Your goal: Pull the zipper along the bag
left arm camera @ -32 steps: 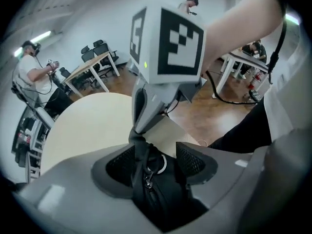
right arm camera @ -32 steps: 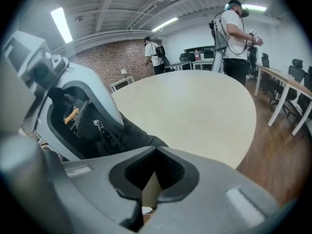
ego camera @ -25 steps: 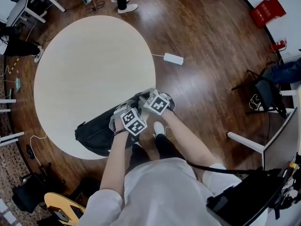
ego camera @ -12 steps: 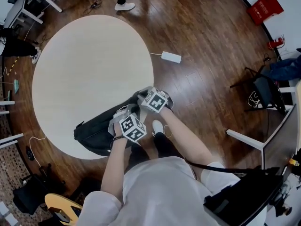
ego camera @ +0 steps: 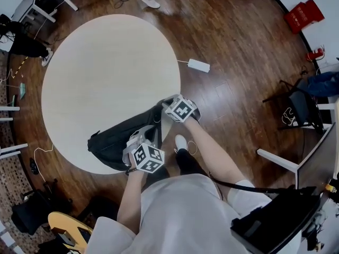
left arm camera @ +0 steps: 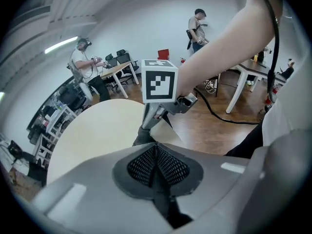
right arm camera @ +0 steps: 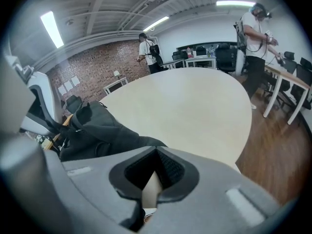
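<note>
Left gripper (left arm camera: 156, 150) is now nearer the person, along the bag (ego camera: 112, 143). Its jaws have just been closing and now meet on a thin dark sliver; unclear if it is the zipper. Right gripper (right arm camera: 157, 155) has stayed put, jaws closed. Bag lies on the table's (ego camera: 106, 67) near edge. In head view, cubes (ego camera: 148, 157) hide both sets of jaws.

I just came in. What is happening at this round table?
A person with a gripper in each hand works on a black bag at the near edge of the table. The right gripper sits at the bag's end, the left gripper beside it over the bag; both are shut. Whether either pinches the zipper cannot be seen.
</note>
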`<state>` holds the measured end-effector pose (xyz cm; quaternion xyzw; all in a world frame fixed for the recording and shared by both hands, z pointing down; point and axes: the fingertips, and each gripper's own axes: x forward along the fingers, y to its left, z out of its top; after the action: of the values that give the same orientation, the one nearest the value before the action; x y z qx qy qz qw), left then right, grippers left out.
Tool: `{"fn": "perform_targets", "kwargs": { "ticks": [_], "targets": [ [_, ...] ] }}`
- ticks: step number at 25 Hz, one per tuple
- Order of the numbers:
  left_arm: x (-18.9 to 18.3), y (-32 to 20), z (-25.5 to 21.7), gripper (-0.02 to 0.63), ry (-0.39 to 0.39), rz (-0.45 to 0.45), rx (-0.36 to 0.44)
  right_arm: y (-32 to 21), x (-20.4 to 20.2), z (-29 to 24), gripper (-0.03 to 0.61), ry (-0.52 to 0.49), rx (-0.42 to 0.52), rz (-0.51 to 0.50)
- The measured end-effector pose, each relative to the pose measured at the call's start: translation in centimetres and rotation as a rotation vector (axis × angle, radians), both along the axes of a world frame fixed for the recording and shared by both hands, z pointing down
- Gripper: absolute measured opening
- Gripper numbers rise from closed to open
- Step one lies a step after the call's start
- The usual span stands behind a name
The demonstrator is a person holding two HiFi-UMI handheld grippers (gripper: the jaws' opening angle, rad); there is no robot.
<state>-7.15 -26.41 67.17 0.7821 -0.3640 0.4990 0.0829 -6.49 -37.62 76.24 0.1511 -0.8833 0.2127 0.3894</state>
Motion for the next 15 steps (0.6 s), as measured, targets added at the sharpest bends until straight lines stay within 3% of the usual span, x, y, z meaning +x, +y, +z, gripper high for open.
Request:
{"fn": "perform_targets", "kwargs": {
  "ticks": [15],
  "targets": [
    [-4.1,3.0,-3.0,0.029,0.249,-0.218,0.04,-0.1,0.5,0.6,-0.009,0.143,-0.007,0.088]
  ]
}}
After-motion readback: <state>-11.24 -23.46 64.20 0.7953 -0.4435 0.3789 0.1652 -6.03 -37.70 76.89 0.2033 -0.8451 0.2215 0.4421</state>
